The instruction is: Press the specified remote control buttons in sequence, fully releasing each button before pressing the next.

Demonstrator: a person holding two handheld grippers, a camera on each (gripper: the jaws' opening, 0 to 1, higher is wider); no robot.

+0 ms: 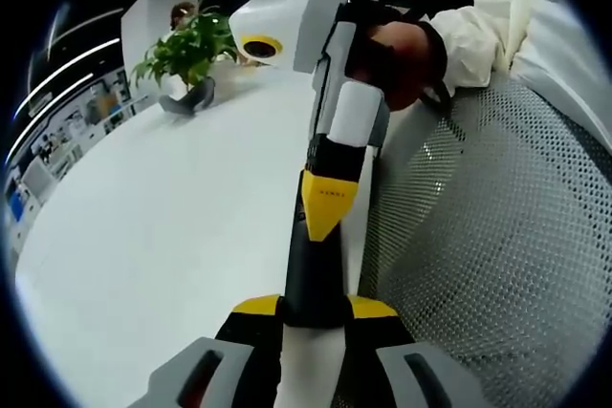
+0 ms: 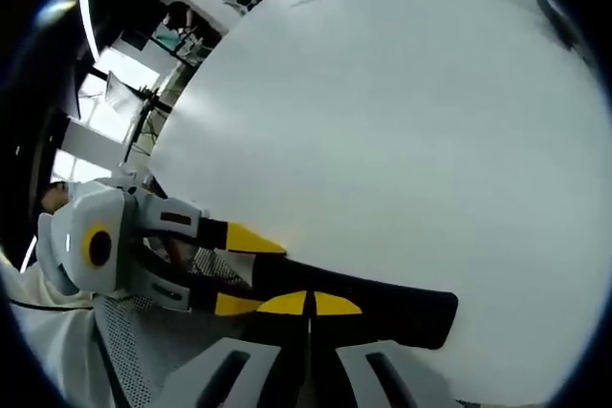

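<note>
A long black remote control (image 1: pixel 311 279) is clamped near one end between the yellow-tipped jaws of my left gripper (image 1: pixel 316 308), over the white table. My right gripper (image 1: pixel 328 217) comes down from the top of the left gripper view, its jaws together, with the yellow tip against the remote's upper face. In the right gripper view the remote (image 2: pixel 402 312) lies across the bottom. The right gripper (image 2: pixel 309 305) is shut with its tips on the remote's top. The left gripper (image 2: pixel 244 269) holds the remote's left end. The buttons are hidden.
The wide white table (image 1: pixel 172 226) runs off to the left. A potted green plant (image 1: pixel 186 50) stands at its far end. A grey mesh chair back (image 1: pixel 488 246) is close on the right. A person's hand (image 1: pixel 397 50) and white sleeve hold the right gripper. Office desks (image 2: pixel 124 93) lie beyond the table.
</note>
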